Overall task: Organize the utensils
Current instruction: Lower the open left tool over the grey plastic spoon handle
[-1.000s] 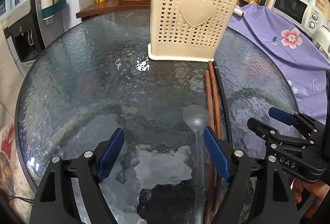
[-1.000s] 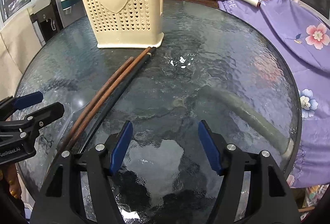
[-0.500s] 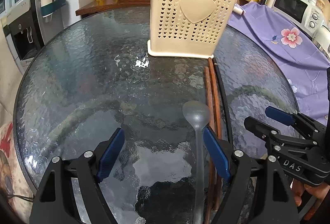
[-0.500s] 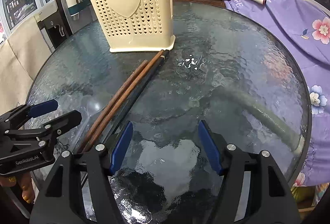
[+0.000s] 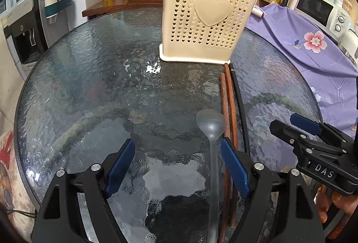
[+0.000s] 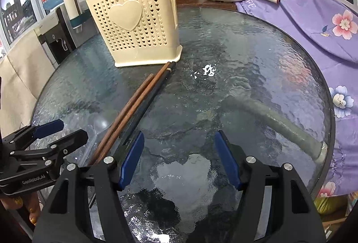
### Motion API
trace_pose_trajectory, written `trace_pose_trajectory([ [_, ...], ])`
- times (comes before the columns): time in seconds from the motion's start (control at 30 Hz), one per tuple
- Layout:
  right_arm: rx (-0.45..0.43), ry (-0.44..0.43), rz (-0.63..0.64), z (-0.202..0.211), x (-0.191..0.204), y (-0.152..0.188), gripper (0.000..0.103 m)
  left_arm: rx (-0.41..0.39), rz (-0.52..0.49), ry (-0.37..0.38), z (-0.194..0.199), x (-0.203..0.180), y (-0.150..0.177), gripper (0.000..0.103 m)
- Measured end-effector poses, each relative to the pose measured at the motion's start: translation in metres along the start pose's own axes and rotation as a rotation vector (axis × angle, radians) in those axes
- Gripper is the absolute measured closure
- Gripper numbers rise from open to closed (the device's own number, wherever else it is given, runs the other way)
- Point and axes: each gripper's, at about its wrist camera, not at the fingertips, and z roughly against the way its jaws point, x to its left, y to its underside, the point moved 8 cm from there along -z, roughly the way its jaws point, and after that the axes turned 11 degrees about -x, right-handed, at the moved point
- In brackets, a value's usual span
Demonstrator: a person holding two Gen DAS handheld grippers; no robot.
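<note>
1. Since a second ago my right view has shifted: the cream utensil holder [image 6: 136, 26] now sits nearer the middle and looks more tilted, and my left gripper [image 6: 60, 131] shows further in from the left edge. My left view is unchanged.
2. My left gripper [image 5: 177, 161] hangs angled down over the glass table [image 5: 89, 86], its blue pads spread wide and pinching nothing; the translucent spoon [image 5: 211, 129] lies on the glass between them, close to the right pad.
3. My right gripper [image 6: 179, 159] also tilts down, spread over bare glass.
4. The chopsticks [image 6: 134, 106] lie flat, running from the holder's base toward my grippers, just beside the spoon.
</note>
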Motion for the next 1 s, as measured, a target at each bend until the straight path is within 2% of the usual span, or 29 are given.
trace_pose_trajectory([
  [0.73,-0.006,0.002,-0.016,0.005,-0.005,0.003,0.037,-0.002,-0.014,-0.003,0.001,-0.01,0.003,0.027],
  [1.0,-0.006,0.002,-0.012,0.005,-0.005,0.004,0.037,-0.004,-0.02,0.009,0.002,-0.014,0.001,0.039],
])
